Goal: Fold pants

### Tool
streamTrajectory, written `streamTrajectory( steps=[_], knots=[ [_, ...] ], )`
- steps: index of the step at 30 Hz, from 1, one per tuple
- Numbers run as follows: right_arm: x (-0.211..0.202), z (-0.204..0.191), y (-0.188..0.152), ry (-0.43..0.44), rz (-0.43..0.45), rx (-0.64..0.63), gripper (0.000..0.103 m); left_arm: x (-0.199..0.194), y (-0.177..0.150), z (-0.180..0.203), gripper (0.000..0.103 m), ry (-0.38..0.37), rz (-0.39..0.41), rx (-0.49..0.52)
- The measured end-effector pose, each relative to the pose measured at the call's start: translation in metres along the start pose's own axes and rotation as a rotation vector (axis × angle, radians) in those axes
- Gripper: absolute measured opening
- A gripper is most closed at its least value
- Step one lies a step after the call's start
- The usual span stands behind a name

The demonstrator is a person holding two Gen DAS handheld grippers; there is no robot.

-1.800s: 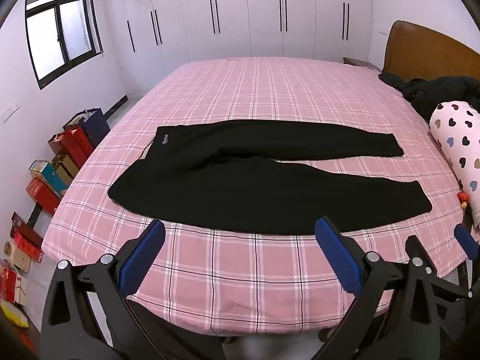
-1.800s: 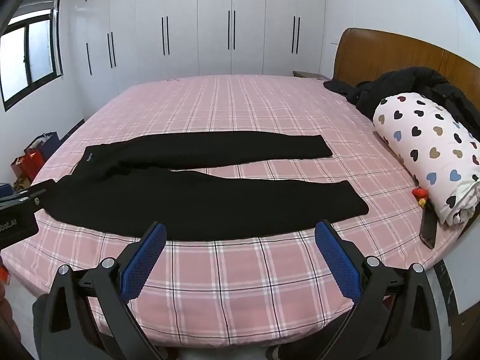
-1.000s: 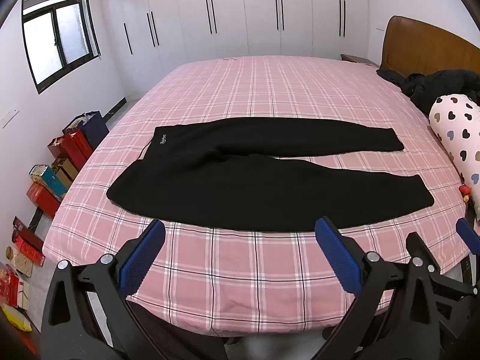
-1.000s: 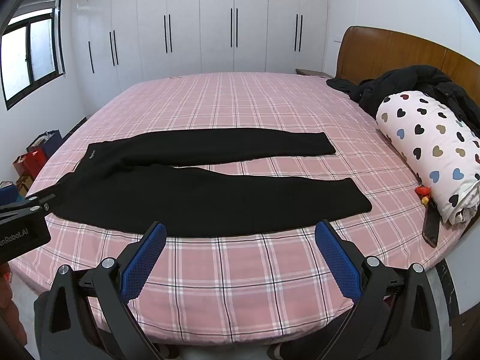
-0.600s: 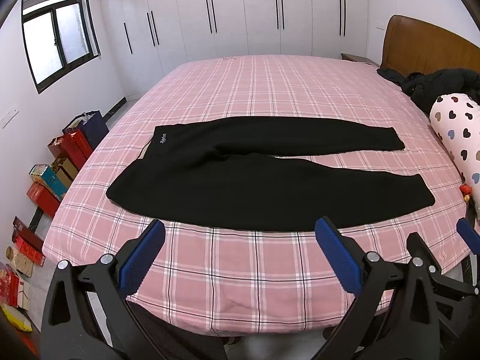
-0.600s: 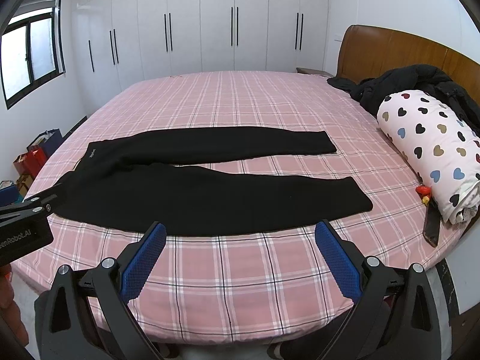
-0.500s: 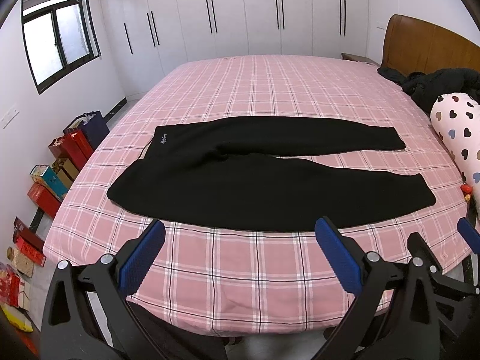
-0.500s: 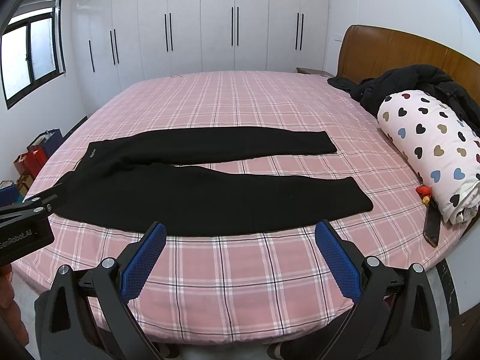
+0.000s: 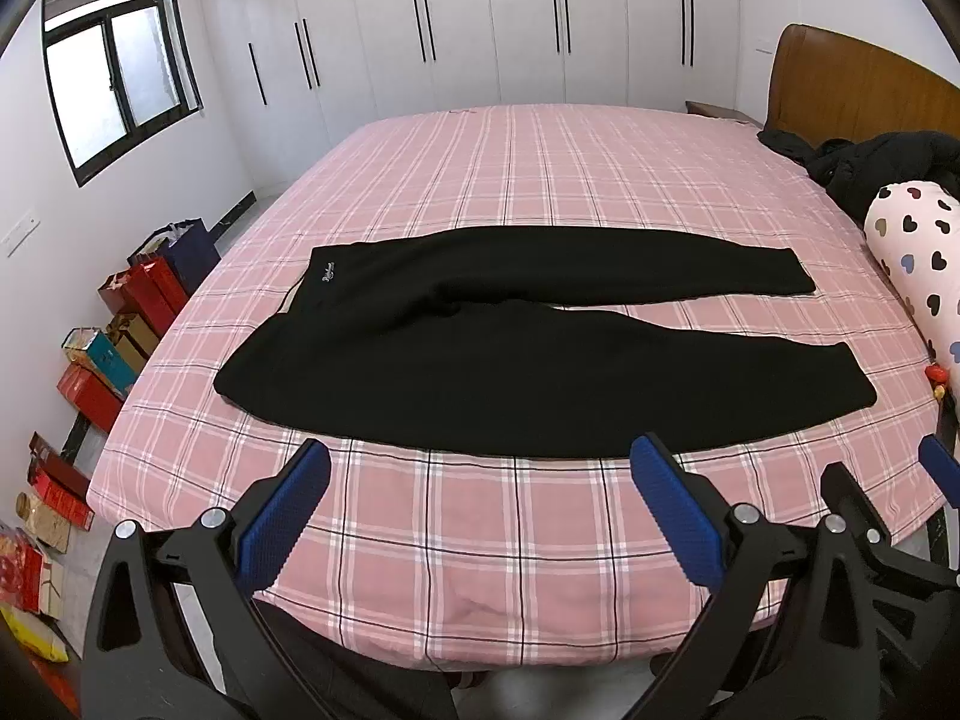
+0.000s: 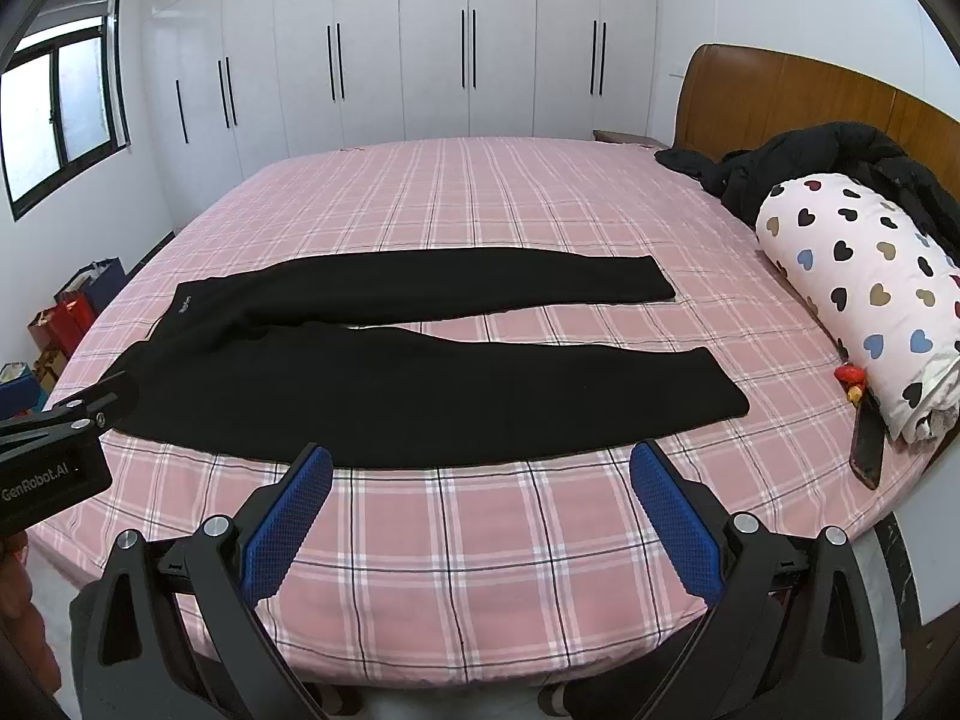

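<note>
Black pants [image 9: 480, 348] lie flat on the pink plaid bed [image 9: 540, 180], waistband at the left, both legs spread apart toward the right; they also show in the right wrist view [image 10: 420, 372]. My left gripper [image 9: 480, 516] is open and empty, held above the bed's near edge, short of the near leg. My right gripper [image 10: 480, 510] is open and empty, also above the near edge, just in front of the near leg. The left gripper's body [image 10: 54, 450] shows at the left of the right wrist view.
A heart-print rolled quilt [image 10: 864, 294] and a black jacket [image 10: 840, 162] lie by the wooden headboard [image 10: 780, 96] on the right. A dark phone [image 10: 867, 450] and a small red toy [image 10: 852, 375] sit near the quilt. Boxes and bags [image 9: 108, 348] line the floor at left.
Both views shifted only slightly; the pants have not moved and both grippers stay open.
</note>
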State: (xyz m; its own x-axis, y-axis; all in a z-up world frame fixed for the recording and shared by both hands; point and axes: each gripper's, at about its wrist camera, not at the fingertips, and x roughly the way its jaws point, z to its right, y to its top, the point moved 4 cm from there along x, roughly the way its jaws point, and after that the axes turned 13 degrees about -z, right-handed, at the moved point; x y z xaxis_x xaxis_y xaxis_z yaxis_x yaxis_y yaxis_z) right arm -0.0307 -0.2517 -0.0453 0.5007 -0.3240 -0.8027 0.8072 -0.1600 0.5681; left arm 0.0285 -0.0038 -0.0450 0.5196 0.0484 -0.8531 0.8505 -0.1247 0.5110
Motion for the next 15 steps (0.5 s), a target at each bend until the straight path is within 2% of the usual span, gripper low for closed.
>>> streamTrajectory(
  steps=[15],
  knots=[
    [0.0005, 0.0009, -0.0015, 0.001, -0.004, 0.001, 0.098, 0.0034, -0.001, 0.0016, 0.098, 0.005, -0.006, -0.002]
  ],
)
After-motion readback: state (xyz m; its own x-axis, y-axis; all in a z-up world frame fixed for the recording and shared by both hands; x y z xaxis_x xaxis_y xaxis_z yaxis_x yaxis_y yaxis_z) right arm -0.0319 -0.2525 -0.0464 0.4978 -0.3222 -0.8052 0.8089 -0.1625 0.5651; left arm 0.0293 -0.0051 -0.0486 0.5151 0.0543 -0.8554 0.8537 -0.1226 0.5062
